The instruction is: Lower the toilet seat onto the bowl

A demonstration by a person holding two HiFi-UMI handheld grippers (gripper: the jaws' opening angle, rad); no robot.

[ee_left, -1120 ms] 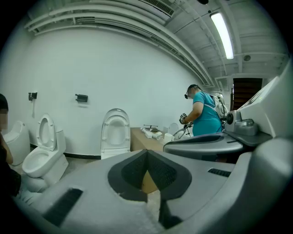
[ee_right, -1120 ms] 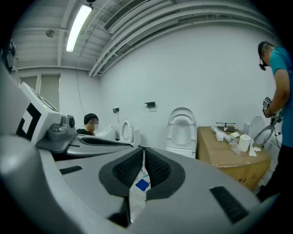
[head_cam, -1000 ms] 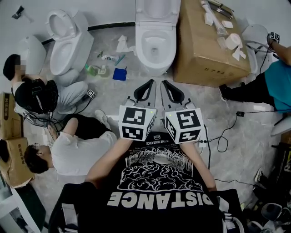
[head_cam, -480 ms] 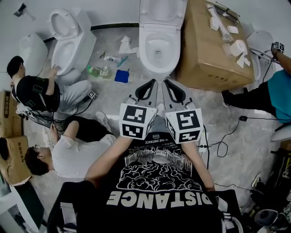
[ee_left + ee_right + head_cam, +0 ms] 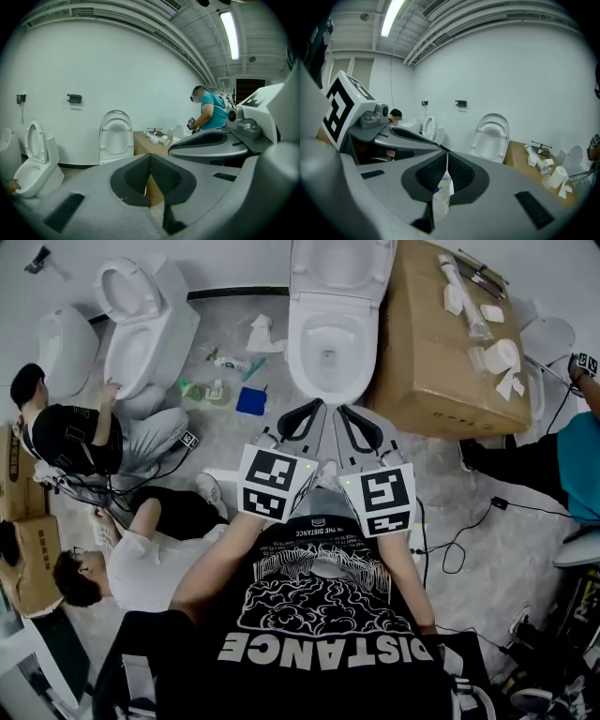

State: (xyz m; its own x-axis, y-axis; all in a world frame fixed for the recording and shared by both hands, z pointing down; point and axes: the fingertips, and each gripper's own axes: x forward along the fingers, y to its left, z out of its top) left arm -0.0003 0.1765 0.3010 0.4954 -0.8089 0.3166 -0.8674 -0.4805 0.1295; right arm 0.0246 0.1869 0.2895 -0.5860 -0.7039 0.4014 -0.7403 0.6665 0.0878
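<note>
The toilet seat [image 5: 339, 261] stands upright at the back of the bowl [image 5: 328, 390], not lowered onto it. From the head view the toilet lies straight ahead of both grippers, the bowl's front rim just beyond their tips and the seat farther off past the bowl. Neither gripper touches any part of the toilet.

The left gripper [image 5: 312, 410] and the right gripper [image 5: 342, 412] are held side by side, near each other, both pointing at the bowl. In the left gripper view the seat [image 5: 116, 136] shows up and to the left of the left gripper's [image 5: 150, 157] tips, against the white wall [image 5: 117, 70]. In the right gripper view it [image 5: 491, 136] sits up and to the right of the right gripper's [image 5: 446, 158] tips. Both grippers have their jaws pressed together with nothing between them; on the right one only a thin slit shows.

To the right of the grippers, beside the toilet, is a cardboard box [image 5: 441, 352] with white parts on top. To their left is a second toilet [image 5: 141, 329], where a person in black [image 5: 70, 432] sits on the floor.
</note>
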